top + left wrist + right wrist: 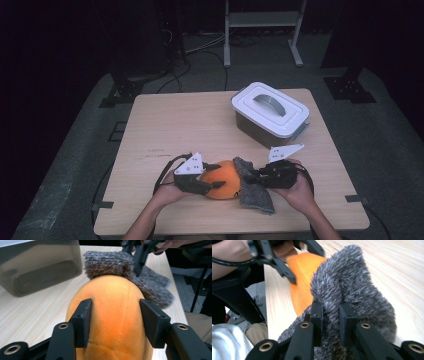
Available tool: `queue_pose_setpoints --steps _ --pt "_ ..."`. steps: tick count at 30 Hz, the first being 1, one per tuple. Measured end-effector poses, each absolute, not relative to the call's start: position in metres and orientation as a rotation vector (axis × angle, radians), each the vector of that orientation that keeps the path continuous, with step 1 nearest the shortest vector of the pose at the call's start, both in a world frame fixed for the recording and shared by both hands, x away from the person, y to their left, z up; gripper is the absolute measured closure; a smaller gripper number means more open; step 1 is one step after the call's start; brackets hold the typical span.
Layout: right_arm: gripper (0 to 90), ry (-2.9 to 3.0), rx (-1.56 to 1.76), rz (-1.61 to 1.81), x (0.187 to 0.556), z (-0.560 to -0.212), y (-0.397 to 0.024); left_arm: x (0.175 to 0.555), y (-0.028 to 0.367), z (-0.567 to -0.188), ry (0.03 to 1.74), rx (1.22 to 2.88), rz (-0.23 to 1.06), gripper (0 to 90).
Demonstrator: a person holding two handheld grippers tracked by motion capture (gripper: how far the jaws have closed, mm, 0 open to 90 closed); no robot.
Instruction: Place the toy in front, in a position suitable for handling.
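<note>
Black two-jaw left gripper (210, 187) — brass-ringed screws, grey plate (cable trailing).

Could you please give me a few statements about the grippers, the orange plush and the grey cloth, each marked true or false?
1. The left gripper has its jaws on either side of the orange plush. True.
2. The right gripper is open and holds nothing. False: it is shut on a fold of the fuzzy grey cloth.
3. The grey cloth touches the orange plush. True.
4. The white lid lies off the container, flat on the table. False: it sits on the container.
5. The container stands between the two grippers. False: it stands farther back, toward the table's right side.
</note>
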State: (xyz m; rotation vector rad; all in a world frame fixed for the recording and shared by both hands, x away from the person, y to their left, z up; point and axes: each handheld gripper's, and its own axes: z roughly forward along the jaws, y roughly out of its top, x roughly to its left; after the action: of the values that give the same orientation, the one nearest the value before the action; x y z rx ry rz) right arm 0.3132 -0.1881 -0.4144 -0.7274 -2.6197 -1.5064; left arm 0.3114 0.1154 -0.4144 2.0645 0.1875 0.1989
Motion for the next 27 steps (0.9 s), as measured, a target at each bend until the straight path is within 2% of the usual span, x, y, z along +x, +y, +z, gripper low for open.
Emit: queue_pose_setpoints --steps 6,12,18,23,27 --pt "75.6 -2.574 -0.743 -1.588 0.312 -0.405 -0.189 0.311 0.114 -0.413 0.169 2.071 0.161 42.2" --pt "75.6 -2.595 -0.718 -1.53 0.312 -0.413 -0.182 0.316 0.117 -0.404 0.245 2.045 0.147 32.3" --pt "75.6 -2.572 -0.734 -1.52 0.314 -0.418 -0.187 0.316 0.118 -0.409 0.275 2.071 0.123 38.9" --pt "75.5 -2.569 -0.78 -1.475 0.316 -0.424 -0.196 0.316 0.12 -0.411 0.27 2.079 0.104 39.4" --pt "75.5 -2.569 -0.764 -1.528 0.313 -0.415 -0.192 0.317 0.121 -0.411 0.26 2.088 0.082 39.2"
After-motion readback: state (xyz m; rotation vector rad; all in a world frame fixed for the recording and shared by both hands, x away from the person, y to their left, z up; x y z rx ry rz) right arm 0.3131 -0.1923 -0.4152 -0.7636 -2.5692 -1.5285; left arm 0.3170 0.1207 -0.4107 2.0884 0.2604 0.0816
